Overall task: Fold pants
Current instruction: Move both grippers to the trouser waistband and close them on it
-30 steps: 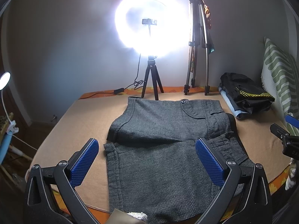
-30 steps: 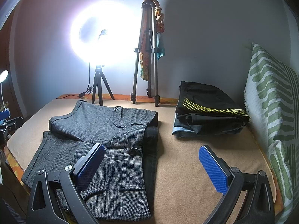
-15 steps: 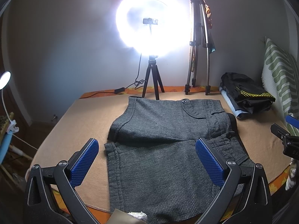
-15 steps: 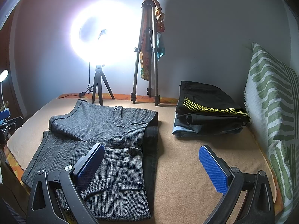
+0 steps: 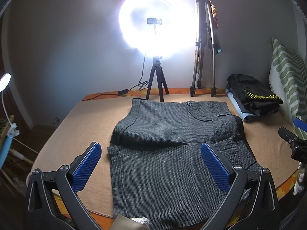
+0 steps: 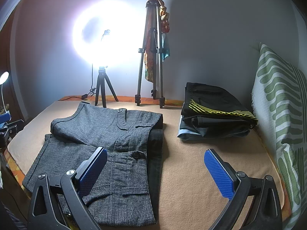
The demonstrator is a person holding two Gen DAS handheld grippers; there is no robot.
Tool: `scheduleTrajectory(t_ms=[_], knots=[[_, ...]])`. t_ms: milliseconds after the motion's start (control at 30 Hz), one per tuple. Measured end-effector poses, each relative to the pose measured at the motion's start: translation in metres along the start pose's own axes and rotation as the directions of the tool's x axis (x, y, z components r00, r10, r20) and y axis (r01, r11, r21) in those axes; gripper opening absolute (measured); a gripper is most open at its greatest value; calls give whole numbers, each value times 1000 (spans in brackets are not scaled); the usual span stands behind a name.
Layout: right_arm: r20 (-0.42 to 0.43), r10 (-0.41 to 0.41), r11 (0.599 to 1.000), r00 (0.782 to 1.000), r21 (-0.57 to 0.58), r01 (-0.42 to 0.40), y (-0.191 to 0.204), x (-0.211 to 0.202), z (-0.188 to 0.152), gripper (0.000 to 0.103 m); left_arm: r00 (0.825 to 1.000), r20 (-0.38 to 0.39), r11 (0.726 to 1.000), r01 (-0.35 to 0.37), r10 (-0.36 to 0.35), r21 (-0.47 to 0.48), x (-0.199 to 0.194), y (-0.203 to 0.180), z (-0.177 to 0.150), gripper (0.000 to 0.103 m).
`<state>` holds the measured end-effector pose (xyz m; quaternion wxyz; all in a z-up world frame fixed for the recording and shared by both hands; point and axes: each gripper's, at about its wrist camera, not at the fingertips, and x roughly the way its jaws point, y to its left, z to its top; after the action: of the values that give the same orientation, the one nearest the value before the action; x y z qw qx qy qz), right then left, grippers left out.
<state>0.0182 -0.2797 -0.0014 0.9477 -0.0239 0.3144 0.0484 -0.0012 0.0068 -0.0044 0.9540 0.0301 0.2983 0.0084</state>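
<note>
Grey checked shorts (image 5: 168, 140) lie flat on the tan blanket (image 5: 86, 122), waistband to the right, the far leg overlapping the near leg; they also show in the right wrist view (image 6: 107, 143). My left gripper (image 5: 151, 151) is open and empty, held above the near leg. My right gripper (image 6: 155, 157) is open and empty, held above the waistband end and the bare blanket beside it. Its body shows at the right edge of the left wrist view (image 5: 293, 141).
A stack of folded clothes (image 6: 213, 113) lies at the far right beside a green patterned pillow (image 6: 278, 115). A lit ring light on a small tripod (image 5: 157, 80) and a taller tripod (image 5: 203, 57) stand at the far edge. A desk lamp (image 5: 4, 80) is at left.
</note>
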Motion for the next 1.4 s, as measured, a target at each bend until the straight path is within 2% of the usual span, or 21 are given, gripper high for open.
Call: scheduleTrajectory(t_ms=[167, 233, 333, 400, 500, 667, 833, 900, 967, 1033, 1200, 1400], knots=[[-1, 3, 1000, 1000, 2, -2, 1, 1, 0, 102, 1000, -7, 1000, 9, -9, 3, 3, 0, 0, 103], [-4, 12, 1000, 1000, 2, -12, 1, 3, -1, 102, 998, -35, 999, 45, -46, -20, 9, 6, 1, 103], [-20, 39, 999, 999, 11, -39, -2, 8, -2, 102, 986, -94, 985, 131, -141, -109, 23, 22, 0, 103], [-36, 51, 999, 998, 20, -50, -6, 16, -2, 102, 982, -101, 977, 146, -162, -157, 30, 33, -2, 103], [-68, 64, 997, 996, 57, -60, -17, 29, 0, 102, 982, -84, 970, 153, -171, -189, 38, 45, -3, 103], [-98, 90, 992, 991, 101, -80, -32, 49, 8, 100, 988, -78, 978, 115, -131, -175, 52, 59, 2, 103], [-125, 121, 990, 985, 86, -111, -33, 69, 20, 100, 972, -127, 960, 164, -196, -229, 79, 74, 12, 97], [-142, 162, 985, 976, 86, -151, -33, 82, 31, 97, 971, -132, 966, 172, -199, -193, 90, 77, 22, 96], [-144, 188, 982, 972, 56, -181, -31, 94, 43, 96, 976, -135, 980, 155, -172, -128, 105, 79, 36, 93], [-139, 184, 983, 973, 13, -184, -28, 106, 54, 96, 972, -158, 982, 158, -173, -103, 122, 82, 48, 92], [-175, 204, 973, 963, -73, -219, -26, 162, 87, 92, 949, -226, 972, 192, -219, -134, 183, 97, 80, 92], [-259, 247, 957, 934, -84, -277, -18, 231, 105, 86, 938, -273, 971, 173, -214, -167, 255, 99, 95, 91]])
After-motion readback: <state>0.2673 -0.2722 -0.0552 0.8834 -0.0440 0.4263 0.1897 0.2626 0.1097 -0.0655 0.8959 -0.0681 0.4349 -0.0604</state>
